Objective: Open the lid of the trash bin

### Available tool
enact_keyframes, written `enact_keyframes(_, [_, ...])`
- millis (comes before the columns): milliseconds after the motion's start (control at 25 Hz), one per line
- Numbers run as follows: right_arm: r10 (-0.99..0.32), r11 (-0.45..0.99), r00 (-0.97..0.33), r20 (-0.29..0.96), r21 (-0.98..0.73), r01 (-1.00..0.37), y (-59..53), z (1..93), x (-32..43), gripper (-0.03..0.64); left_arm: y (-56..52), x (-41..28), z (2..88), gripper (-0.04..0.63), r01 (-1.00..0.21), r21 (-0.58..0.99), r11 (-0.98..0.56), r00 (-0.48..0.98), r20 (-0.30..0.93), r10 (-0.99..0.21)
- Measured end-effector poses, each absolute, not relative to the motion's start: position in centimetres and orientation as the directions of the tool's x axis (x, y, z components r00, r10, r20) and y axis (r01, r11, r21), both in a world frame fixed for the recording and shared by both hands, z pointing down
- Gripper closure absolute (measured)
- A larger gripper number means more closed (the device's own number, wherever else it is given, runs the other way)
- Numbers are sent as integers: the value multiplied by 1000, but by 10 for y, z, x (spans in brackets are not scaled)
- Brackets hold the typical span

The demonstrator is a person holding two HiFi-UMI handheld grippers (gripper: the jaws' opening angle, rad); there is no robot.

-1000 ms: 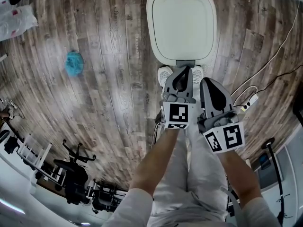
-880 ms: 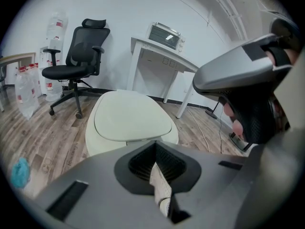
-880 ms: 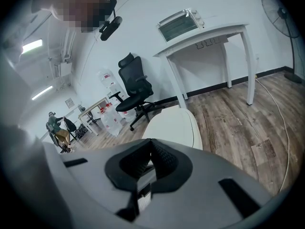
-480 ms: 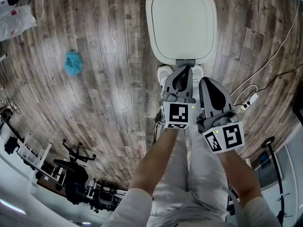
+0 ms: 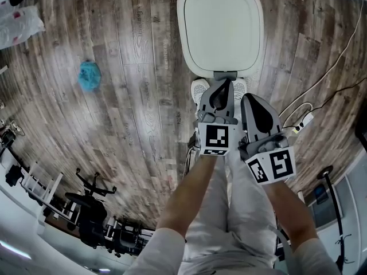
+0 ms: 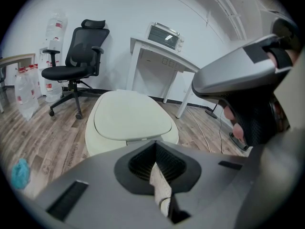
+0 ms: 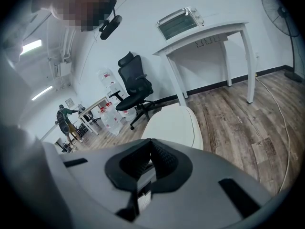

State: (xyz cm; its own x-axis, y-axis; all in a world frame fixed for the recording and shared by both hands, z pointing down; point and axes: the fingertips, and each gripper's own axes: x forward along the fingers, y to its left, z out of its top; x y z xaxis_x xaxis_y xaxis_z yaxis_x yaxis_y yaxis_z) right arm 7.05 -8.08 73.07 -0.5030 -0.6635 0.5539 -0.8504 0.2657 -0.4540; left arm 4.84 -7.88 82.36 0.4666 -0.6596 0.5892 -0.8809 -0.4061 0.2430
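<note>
The trash bin stands on the wooden floor at 12 o'clock from the person, its cream lid lying flat and closed. Both bare forearms reach forward from 6 o'clock, side by side and nearly parallel over the person's pale trousers.

The left gripper points straight at the bin. Its tip hangs just short of the grey tab at the bin's near edge; I cannot tell whether they touch. In its own view the two jaws are pressed together with nothing held, and the lid fills the scene beyond them.

The right gripper sits just beside the left one, at its 4 o'clock and a little further back, tilted slightly toward 11 o'clock. Its jaws also meet, empty.

Two white shoes show under the grippers. A blue crumpled thing lies on the floor at 10 o'clock, well apart from the bin. Cables trail at 2 o'clock.
</note>
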Motion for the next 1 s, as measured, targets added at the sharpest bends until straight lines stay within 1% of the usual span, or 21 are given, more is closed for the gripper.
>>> enact_keyframes(1000, [-664, 267, -504, 552, -455, -850, -75, 727, 59, 600, -78, 47, 821, 597, -868, 264, -422, 493, 570, -657])
